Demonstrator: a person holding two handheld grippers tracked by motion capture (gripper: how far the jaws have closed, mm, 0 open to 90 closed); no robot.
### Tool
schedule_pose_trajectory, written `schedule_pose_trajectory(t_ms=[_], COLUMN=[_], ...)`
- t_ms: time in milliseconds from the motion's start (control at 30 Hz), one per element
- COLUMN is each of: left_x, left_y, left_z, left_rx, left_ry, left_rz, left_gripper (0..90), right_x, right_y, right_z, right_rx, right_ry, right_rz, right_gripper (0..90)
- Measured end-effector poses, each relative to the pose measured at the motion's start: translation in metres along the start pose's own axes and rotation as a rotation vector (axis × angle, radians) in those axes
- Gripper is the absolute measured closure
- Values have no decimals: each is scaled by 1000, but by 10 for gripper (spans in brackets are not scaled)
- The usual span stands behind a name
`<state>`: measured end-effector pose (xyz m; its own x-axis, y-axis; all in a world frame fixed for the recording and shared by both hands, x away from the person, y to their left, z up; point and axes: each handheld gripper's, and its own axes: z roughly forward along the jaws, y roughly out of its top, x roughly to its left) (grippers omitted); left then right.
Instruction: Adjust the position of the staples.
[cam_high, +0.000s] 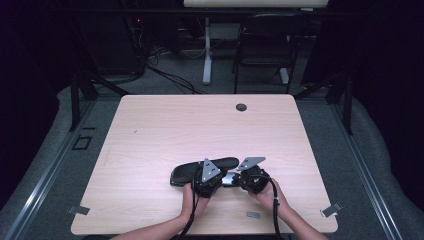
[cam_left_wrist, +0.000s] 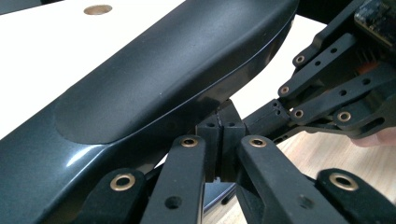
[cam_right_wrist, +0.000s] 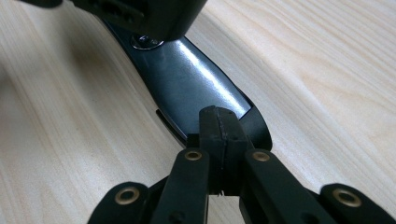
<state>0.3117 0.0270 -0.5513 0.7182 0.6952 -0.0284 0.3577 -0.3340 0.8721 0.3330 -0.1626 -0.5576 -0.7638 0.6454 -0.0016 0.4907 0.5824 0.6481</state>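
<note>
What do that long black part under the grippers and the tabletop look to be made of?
Long black part: probably moulded plastic. Its upper pad looks matte and faintly grainy, perhaps rubbery; the body below is glossy and catches highlights, as the right gripper view shows too.

Tabletop: pale wood-grain surface, smooth and flat with even streaks, so likely laminate rather than solid wood.

A long, dark, glossy armrest-shaped piece (cam_high: 205, 169) lies flat on the surface, toward six o'clock, stretched roughly from eight to two o'clock, its padded matte top facing up.
</note>
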Motion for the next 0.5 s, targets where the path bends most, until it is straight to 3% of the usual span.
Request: schedule_pose_trajectory(t_ms=[267, 500], left_x=[0, -5], left_y=[3, 7], left_z=[-4, -8], left_rx=[-21, -34], left_ry=[9, -13], left_rz=[-13, -7], left_gripper=[900, 900], right_x=[0, 0], right_y=[0, 0], right_z=[-1, 0], right_rx=[6, 1], right_ry=[-2, -1], right_rz=[-9, -6], right_gripper=[900, 900])
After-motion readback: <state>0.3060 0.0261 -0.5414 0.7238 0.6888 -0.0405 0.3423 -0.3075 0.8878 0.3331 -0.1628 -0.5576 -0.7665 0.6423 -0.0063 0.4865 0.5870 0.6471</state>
